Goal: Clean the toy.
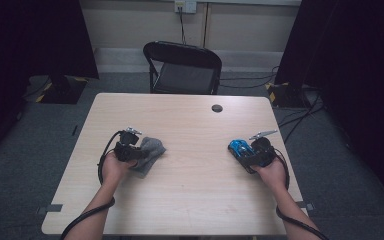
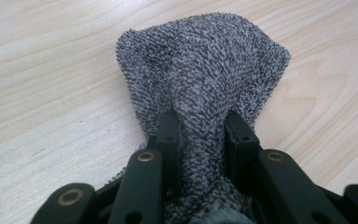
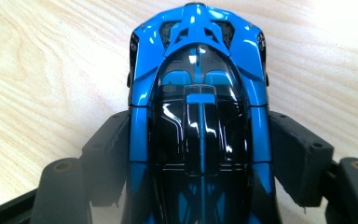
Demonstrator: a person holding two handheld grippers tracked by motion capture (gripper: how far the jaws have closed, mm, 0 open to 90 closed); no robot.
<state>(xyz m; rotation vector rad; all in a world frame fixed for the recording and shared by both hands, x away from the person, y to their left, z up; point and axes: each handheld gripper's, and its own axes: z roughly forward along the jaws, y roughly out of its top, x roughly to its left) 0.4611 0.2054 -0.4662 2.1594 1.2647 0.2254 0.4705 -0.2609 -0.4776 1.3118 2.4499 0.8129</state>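
Blue toy car [image 3: 198, 70] between tool [image 3: 199, 154] jaws

Rough grey terry cloth [image 2: 205, 70], a glossy blue-and-black plastic toy car [image 3: 199, 93], matt pale wood-grain table [image 1: 190, 190].

Recording lab, black curtains [image 1: 25, 40], floor cables [image 1: 300, 117], folding chair [image 1: 182, 67]

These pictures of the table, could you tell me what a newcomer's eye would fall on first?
Probably the glossy blue and black toy car, clamped by its sides between the jaws of the right gripper near the table's right edge. Next, the grey terry cloth, bunched between the jaws of the left gripper on the left half of the pale wooden table. Beyond the table stands a black folding chair.
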